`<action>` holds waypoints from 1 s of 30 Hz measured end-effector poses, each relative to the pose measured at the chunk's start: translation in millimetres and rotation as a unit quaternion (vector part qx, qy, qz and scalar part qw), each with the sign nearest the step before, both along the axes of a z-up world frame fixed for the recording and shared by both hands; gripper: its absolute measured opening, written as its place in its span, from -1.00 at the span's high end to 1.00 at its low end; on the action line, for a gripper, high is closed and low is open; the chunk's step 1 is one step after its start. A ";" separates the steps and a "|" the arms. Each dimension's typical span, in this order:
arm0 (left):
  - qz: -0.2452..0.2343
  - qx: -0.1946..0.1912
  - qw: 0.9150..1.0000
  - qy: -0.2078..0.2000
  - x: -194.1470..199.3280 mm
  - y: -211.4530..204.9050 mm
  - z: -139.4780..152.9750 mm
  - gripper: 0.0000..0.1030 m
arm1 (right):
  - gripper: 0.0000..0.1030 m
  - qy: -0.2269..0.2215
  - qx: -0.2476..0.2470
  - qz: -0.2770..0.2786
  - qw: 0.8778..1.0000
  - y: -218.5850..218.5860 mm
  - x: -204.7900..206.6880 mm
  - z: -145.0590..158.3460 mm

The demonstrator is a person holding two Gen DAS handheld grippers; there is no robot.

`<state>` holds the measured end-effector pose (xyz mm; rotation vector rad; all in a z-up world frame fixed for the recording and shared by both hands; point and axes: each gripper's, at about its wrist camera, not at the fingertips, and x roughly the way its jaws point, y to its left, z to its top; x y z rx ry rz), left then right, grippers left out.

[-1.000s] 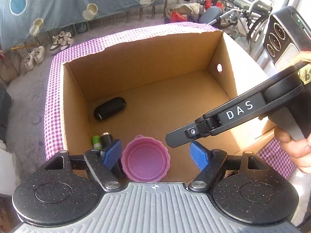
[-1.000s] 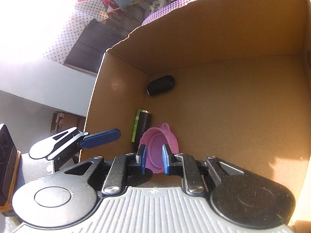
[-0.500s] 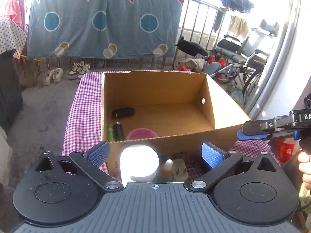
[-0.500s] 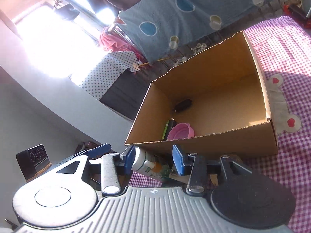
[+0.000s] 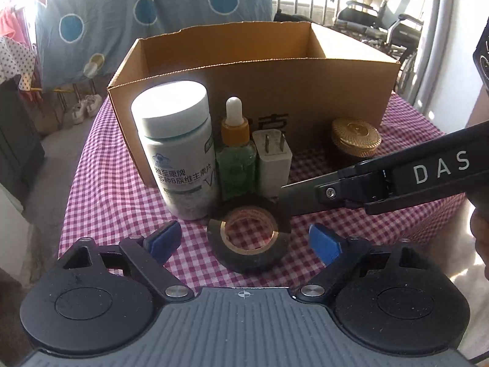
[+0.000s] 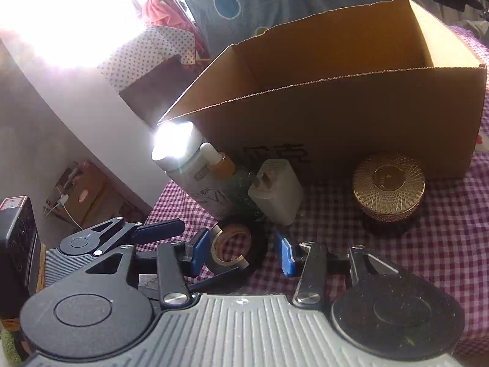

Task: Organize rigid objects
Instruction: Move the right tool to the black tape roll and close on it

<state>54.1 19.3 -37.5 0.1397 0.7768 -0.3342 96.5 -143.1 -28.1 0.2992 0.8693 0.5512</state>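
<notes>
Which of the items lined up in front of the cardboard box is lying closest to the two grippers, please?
The black tape roll: it lies flat in front of the others, which stand back against the box.

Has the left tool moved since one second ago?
Yes. The left tool has come back out of the cardboard box and now frames the black tape roll.

Two low, close wrist views, both facing cardboard box (image 5: 259,91).

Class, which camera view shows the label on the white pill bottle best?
The left wrist view: the white pill bottle stands upright and unglared, its printed label facing the camera. In the right wrist view, glare washes out its cap and the dropper bottle hides part of the label.
</notes>
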 end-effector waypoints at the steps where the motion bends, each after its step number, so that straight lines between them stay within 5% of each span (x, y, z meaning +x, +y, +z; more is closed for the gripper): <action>1: -0.003 0.000 1.000 0.004 0.2 -1.0 -4.1 -0.65 | 0.12 0.003 -0.007 0.003 1.000 0.2 -5.1 -2.6; 5: -0.006 0.005 1.000 0.016 2.8 -3.7 -13.3 -0.47 | 0.17 0.006 -0.029 0.011 1.000 10.1 -5.7 -9.3; 20: -0.010 -0.011 1.000 -0.001 1.7 1.0 -26.5 -0.43 | 0.62 -0.013 -0.092 0.025 0.995 30.2 3.4 -22.1; 30: -0.013 -0.016 1.000 -0.014 -12.6 -5.5 -22.0 -0.30 | 0.63 -0.015 -0.092 0.013 0.996 28.2 -7.0 -19.2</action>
